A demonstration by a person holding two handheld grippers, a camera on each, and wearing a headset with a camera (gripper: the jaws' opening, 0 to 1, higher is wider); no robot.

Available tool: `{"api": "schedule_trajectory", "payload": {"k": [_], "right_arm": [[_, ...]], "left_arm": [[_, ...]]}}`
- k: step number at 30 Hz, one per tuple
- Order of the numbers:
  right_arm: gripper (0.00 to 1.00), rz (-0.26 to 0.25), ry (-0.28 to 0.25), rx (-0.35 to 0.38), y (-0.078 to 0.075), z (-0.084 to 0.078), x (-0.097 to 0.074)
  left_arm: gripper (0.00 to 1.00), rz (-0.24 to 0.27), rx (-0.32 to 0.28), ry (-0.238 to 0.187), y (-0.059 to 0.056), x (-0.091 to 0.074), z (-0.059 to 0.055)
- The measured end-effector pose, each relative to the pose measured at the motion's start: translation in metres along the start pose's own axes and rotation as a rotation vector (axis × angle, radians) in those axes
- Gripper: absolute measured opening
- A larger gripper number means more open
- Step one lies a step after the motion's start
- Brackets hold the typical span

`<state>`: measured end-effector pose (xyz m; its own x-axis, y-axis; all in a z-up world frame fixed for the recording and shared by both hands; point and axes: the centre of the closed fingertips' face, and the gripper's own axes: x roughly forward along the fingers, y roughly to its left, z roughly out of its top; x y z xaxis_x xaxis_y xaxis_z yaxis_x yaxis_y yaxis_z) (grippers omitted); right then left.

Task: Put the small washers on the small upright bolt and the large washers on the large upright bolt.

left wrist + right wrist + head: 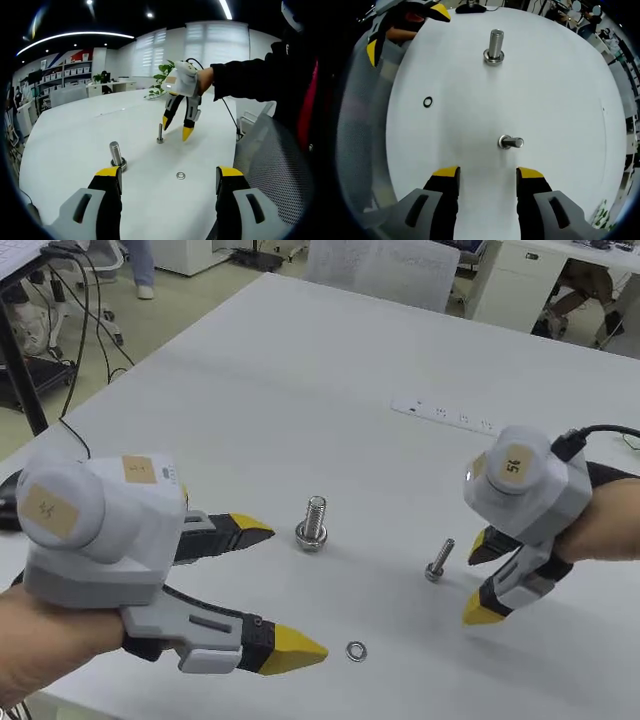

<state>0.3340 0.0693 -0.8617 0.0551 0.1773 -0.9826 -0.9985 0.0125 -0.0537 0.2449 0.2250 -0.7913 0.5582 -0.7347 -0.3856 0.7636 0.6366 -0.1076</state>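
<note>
In the head view the left gripper [283, 590] hovers low over the near side of the table [330, 370], its yellow-tipped jaws spread wide with nothing between them. A single small washer [356, 650], a thin flat metal ring, lies on the tabletop just beside the lower jaw tip, at about 4 o'clock from the gripper. The large bolt [313, 520] stands upright at about 1 o'clock, near the upper jaw tip. It is threaded and shiny, with a ringed collar at its foot; whether that is washers I cannot tell. Further right the small bolt [438, 560] stands slim and threaded on a wider base. The right gripper [480, 582] hangs just beside it at 3 o'clock, jaws parted and empty. The tabletop is smooth, matte white, with open room around both bolts. Its near edge runs close under the left gripper, and a flat white power strip [445, 415] lies well apart at 12 o'clock.
</note>
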Motion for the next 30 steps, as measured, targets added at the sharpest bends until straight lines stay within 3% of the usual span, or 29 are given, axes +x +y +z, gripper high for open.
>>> {"api": "schedule_trajectory", "payload": {"k": [15, 30], "right_arm": [[0.46, 0.028, -0.021, -0.009, 0.035, 0.005, 0.005], [0.46, 0.064, -0.052, -0.081, 0.069, 0.035, 0.01]], "left_arm": [[0.76, 0.0, 0.005, -0.004, -0.001, -0.001, 0.002], [0.76, 0.007, 0.012, -0.011, -0.003, -0.005, 0.004]]}}
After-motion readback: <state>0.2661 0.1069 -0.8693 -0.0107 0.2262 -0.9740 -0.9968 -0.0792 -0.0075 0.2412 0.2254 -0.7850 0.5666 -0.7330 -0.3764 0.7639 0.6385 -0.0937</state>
